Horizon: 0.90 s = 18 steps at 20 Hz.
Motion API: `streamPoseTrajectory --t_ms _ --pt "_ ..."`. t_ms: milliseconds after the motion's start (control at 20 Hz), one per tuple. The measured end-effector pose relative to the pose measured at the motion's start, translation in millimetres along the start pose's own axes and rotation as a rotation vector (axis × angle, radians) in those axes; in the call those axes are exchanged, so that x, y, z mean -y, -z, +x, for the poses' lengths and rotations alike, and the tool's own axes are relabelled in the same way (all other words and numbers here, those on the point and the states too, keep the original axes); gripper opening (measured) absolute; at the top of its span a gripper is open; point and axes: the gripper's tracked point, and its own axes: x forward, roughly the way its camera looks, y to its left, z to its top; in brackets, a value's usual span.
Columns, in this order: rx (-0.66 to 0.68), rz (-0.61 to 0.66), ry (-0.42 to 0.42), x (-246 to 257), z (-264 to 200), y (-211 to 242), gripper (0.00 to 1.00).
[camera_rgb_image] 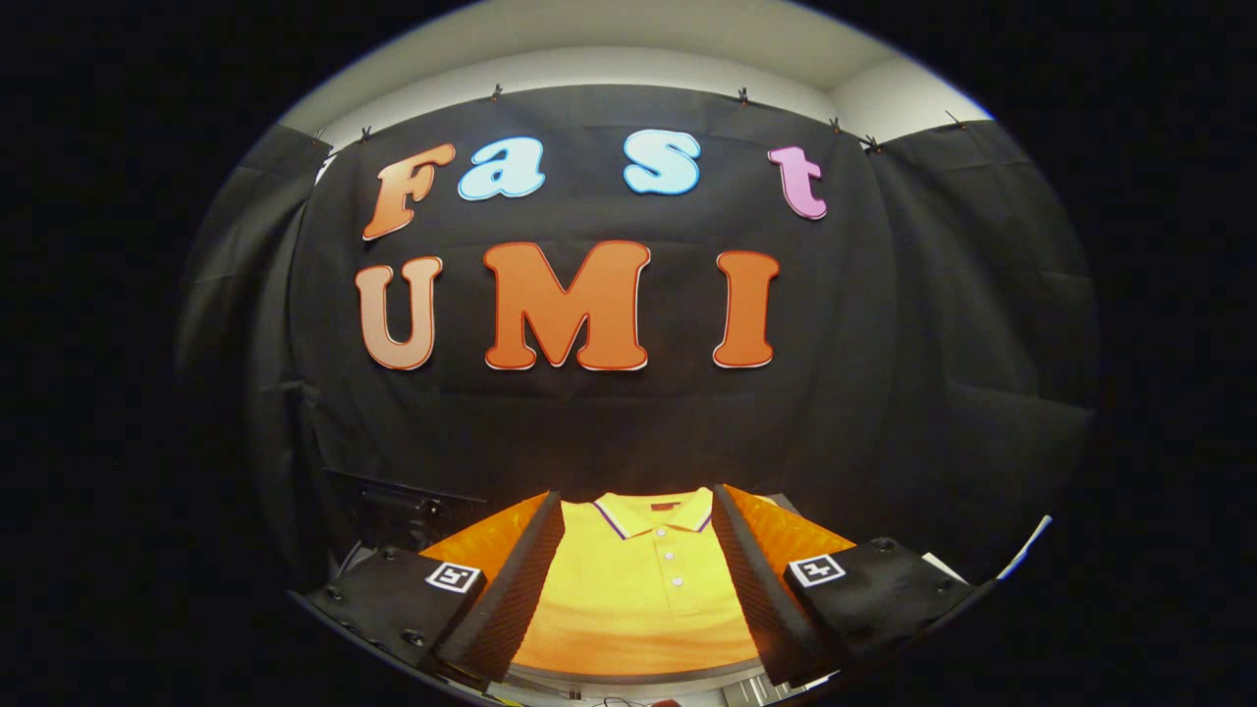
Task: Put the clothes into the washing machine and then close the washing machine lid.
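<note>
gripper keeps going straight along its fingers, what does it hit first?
Probably the yellow polo shirt, lying flat between and just ahead of the open gripper fingers. If the line passes above it, next is the black cloth wall; depth is unclear.

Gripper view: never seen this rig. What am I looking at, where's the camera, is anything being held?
There is no robot arm here. A person holds a two-finger gripper by hand, and a fisheye camera mounted on it looks forward along the fingers. That is why the picture is round and bent at the sides.

The two wedge shapes low in the view are the fingers, spread wide apart. The small square markers sit on the gripper's body, behind the fingers.

Between and below the fingers lies a yellow polo shirt, spread flat with its collar towards the wall and three buttons showing. The fingers are not pressing on it, so nothing is held.

Beyond the shirt hangs the black cloth wall of the booth. A dark object sits behind the left finger; I cannot tell what it is.
</note>
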Motion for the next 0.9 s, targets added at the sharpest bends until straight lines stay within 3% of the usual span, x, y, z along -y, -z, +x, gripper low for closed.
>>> streamPoseTrajectory --t_ms 500,900 --pt "-0.205 0.011 -0.019 18.9 103.8 67.1 0.98" --pt "-0.429 0.022 -0.026 26.4 141.6 127.0 0.99"
